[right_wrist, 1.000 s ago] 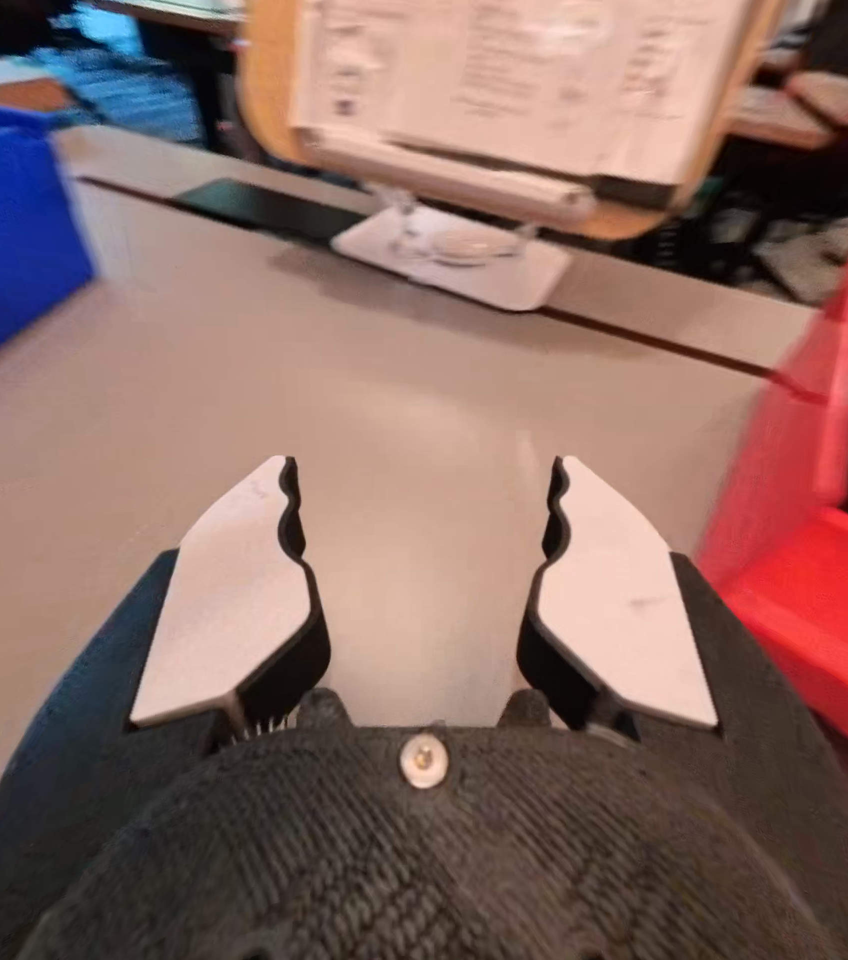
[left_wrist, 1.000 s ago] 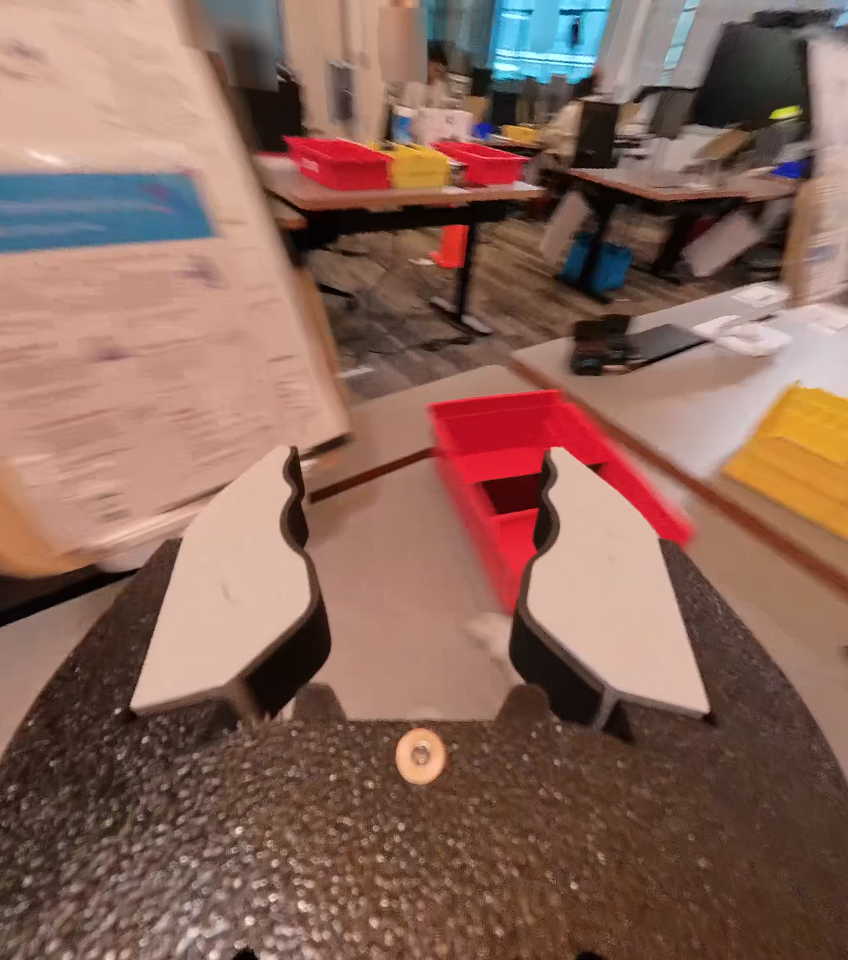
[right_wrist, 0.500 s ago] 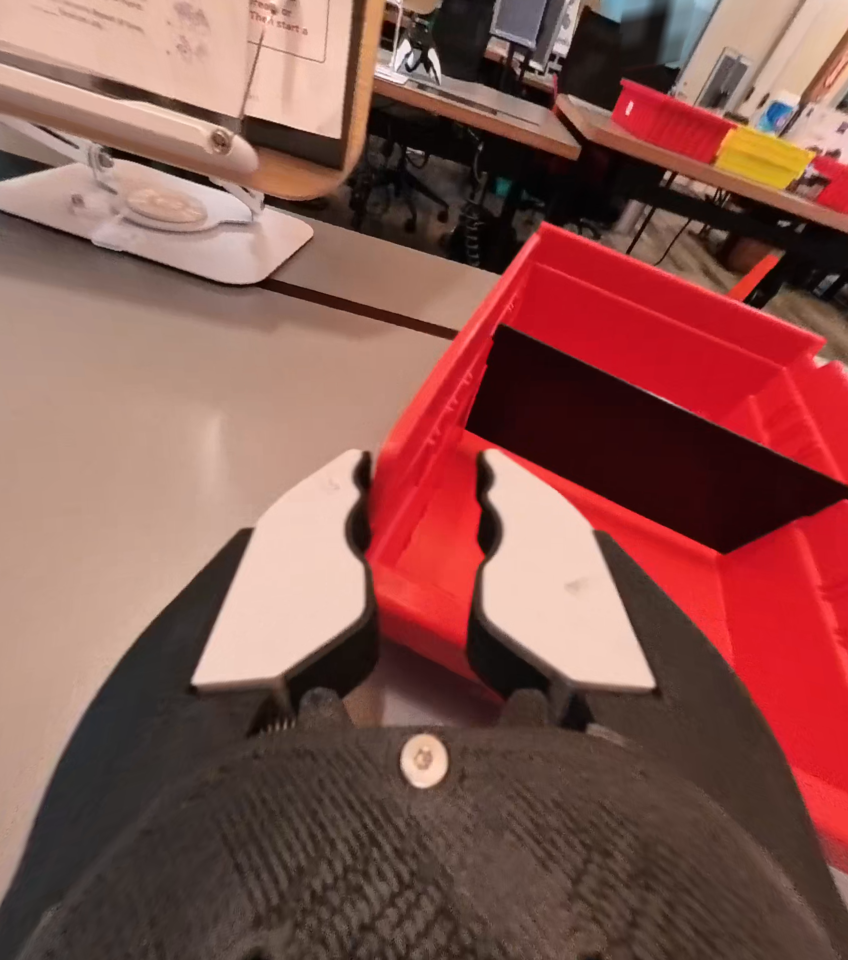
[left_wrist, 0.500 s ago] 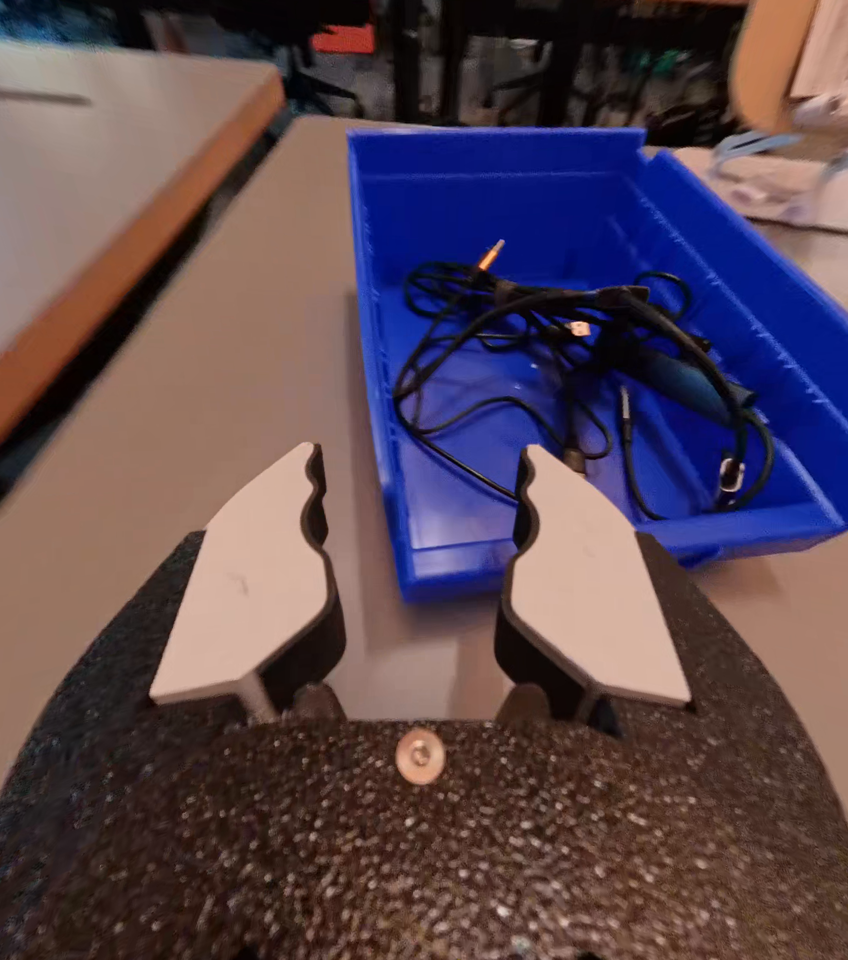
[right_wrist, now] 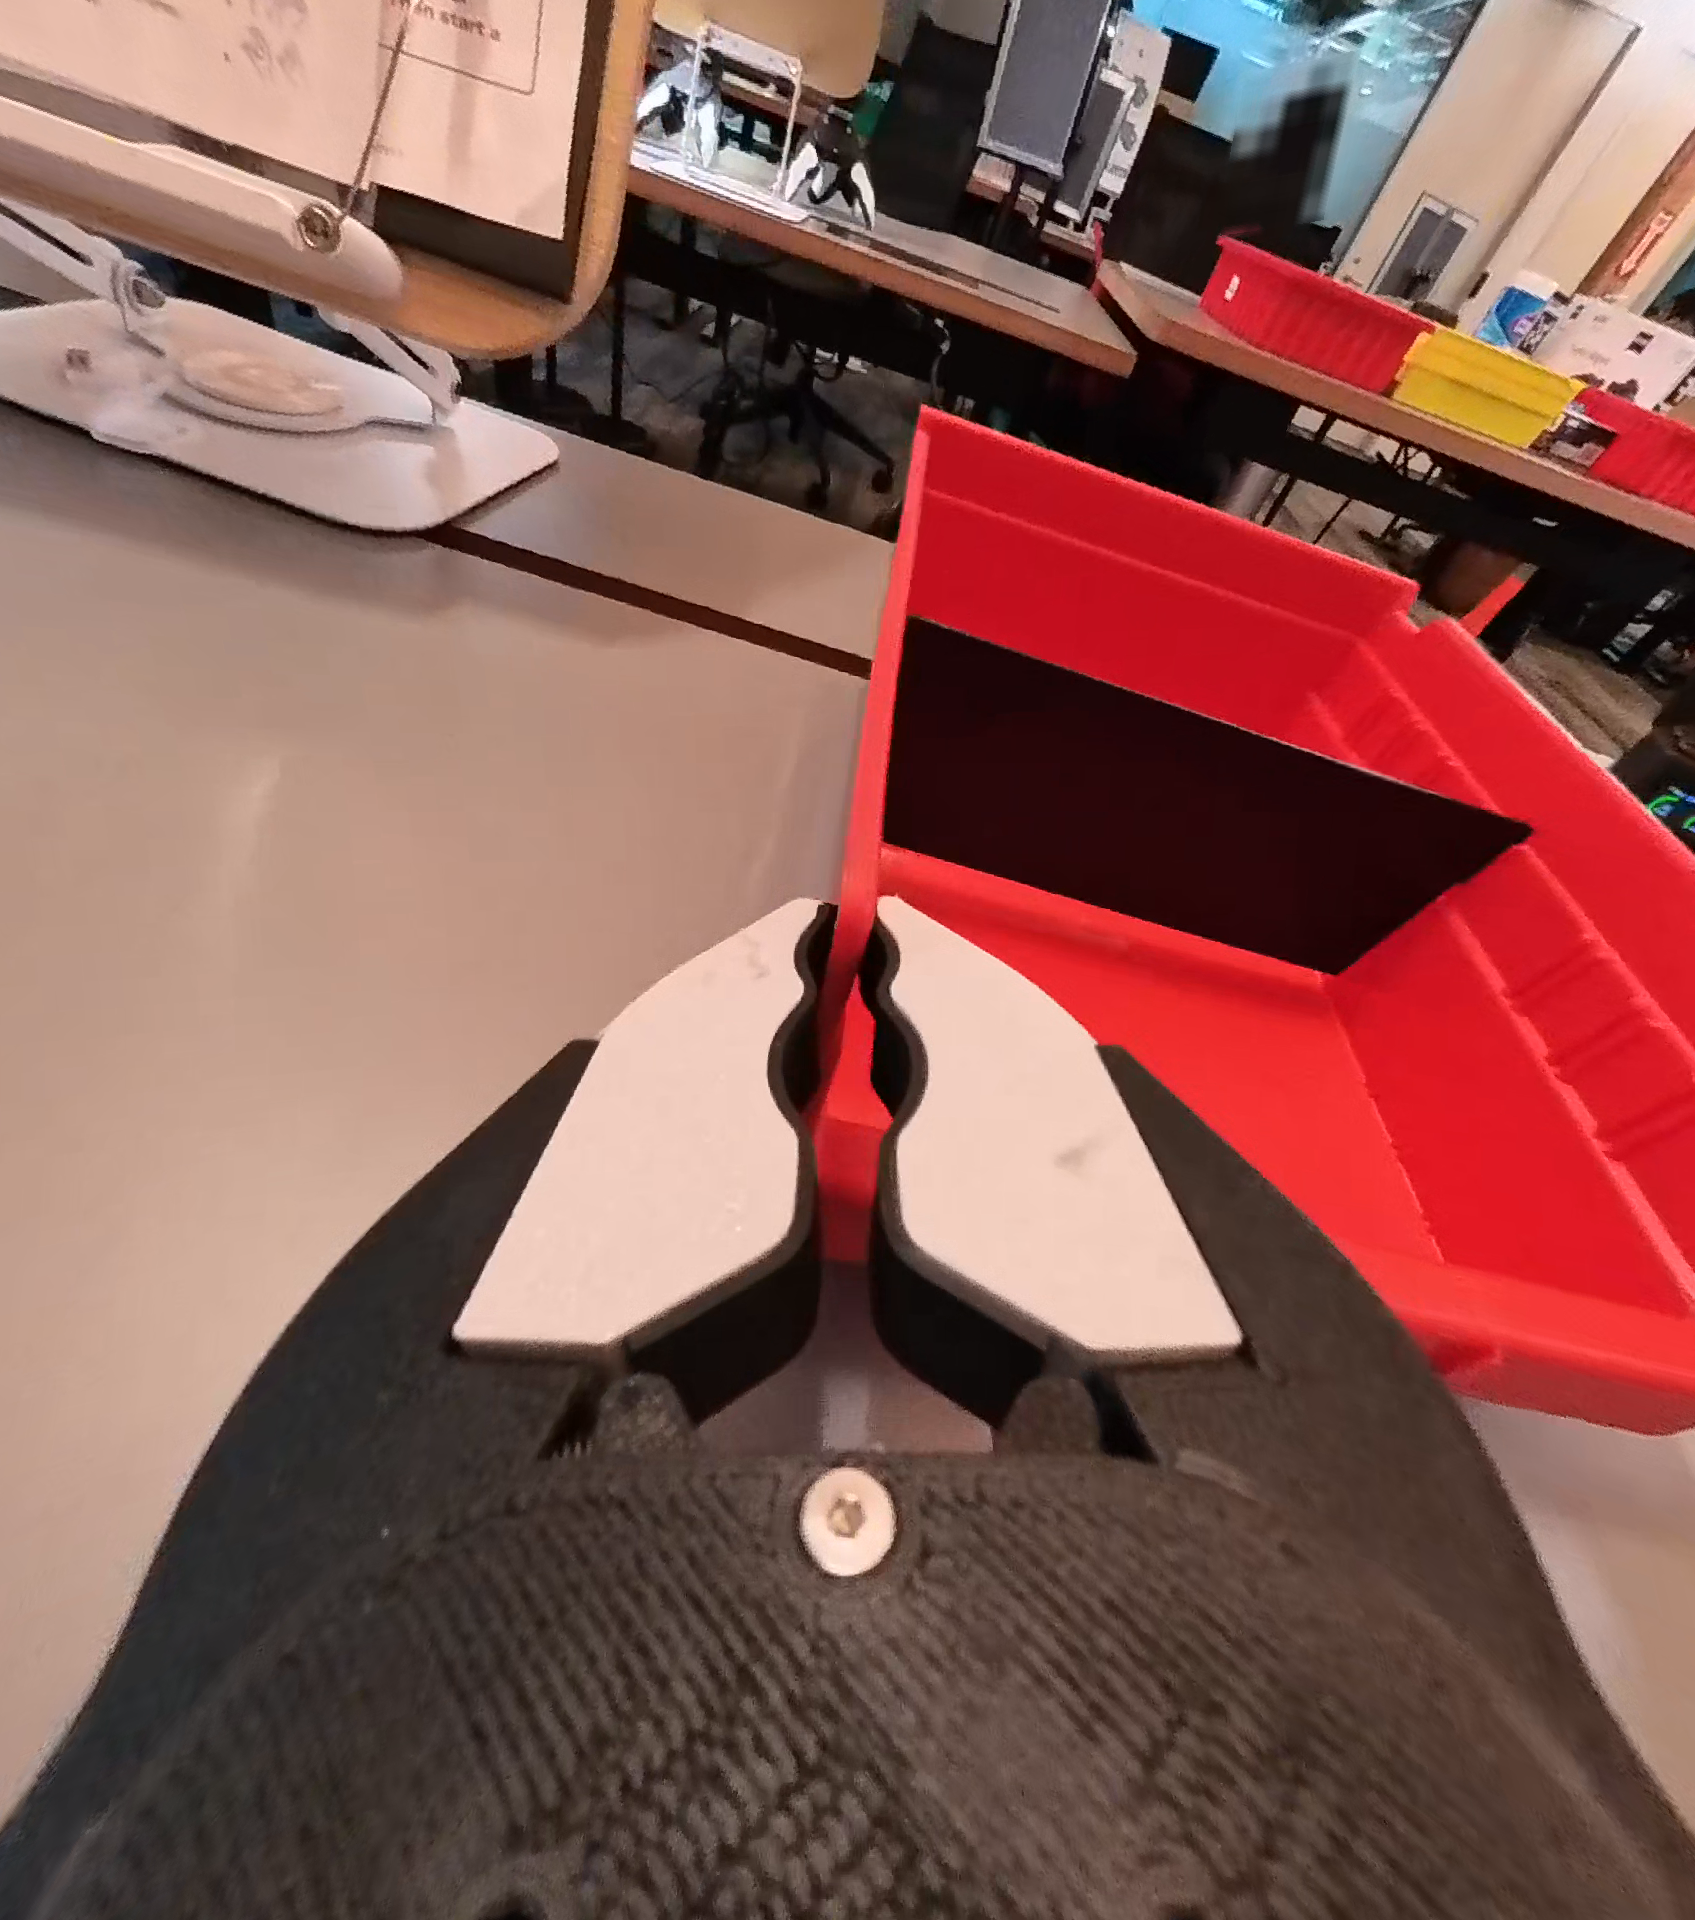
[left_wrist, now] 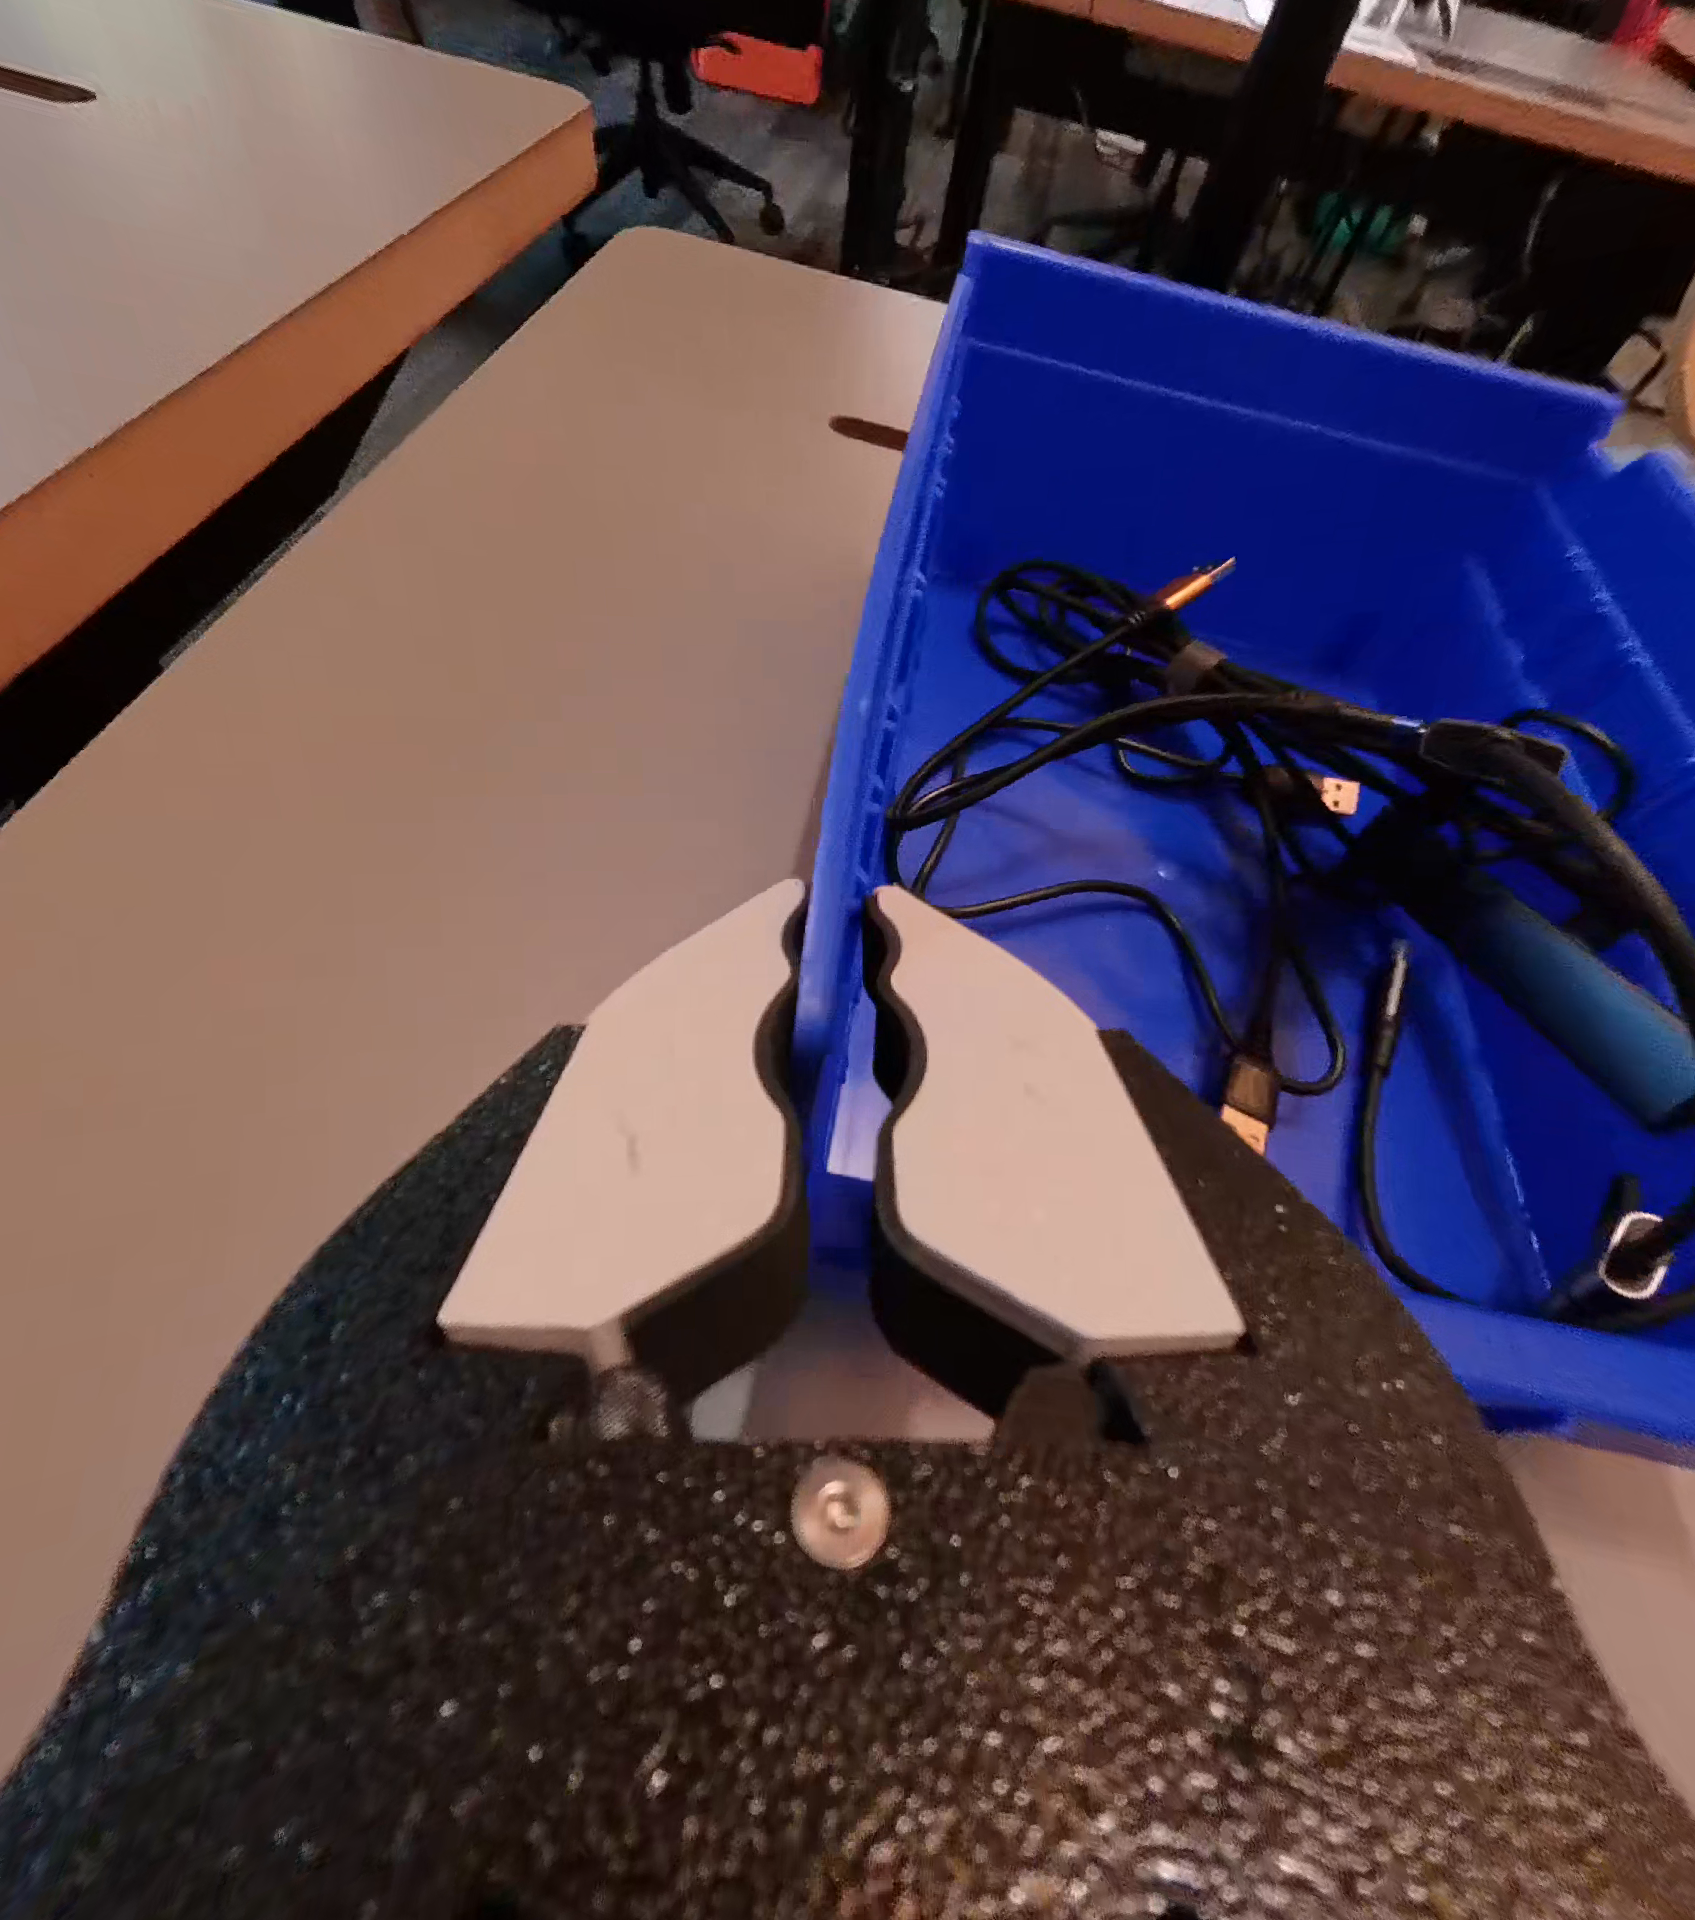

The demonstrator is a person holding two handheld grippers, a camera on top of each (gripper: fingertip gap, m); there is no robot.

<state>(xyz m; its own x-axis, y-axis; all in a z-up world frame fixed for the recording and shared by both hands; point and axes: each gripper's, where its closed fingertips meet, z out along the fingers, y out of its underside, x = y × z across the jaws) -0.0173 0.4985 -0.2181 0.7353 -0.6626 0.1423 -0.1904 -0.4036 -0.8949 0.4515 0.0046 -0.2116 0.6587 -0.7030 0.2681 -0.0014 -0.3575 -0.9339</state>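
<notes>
In the left wrist view, the left tool (left_wrist: 835, 920) pinches the near left wall of a blue bin (left_wrist: 1248, 416) that sits on the grey worktop (left_wrist: 407, 727). Black cables (left_wrist: 1269, 790) lie tangled inside it.

In the right wrist view, the right tool (right_wrist: 848, 925) pinches the left wall of a red bin (right_wrist: 1601, 1049). A black divider (right_wrist: 1155, 800) stands across the bin. A white stand (right_wrist: 230, 416) sits further back.

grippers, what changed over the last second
Both swung in and closed: the left hand-held gripper now pinches the blue bin wall, the right hand-held gripper the red bin wall. Cables and black divider unchanged since half a second ago.
</notes>
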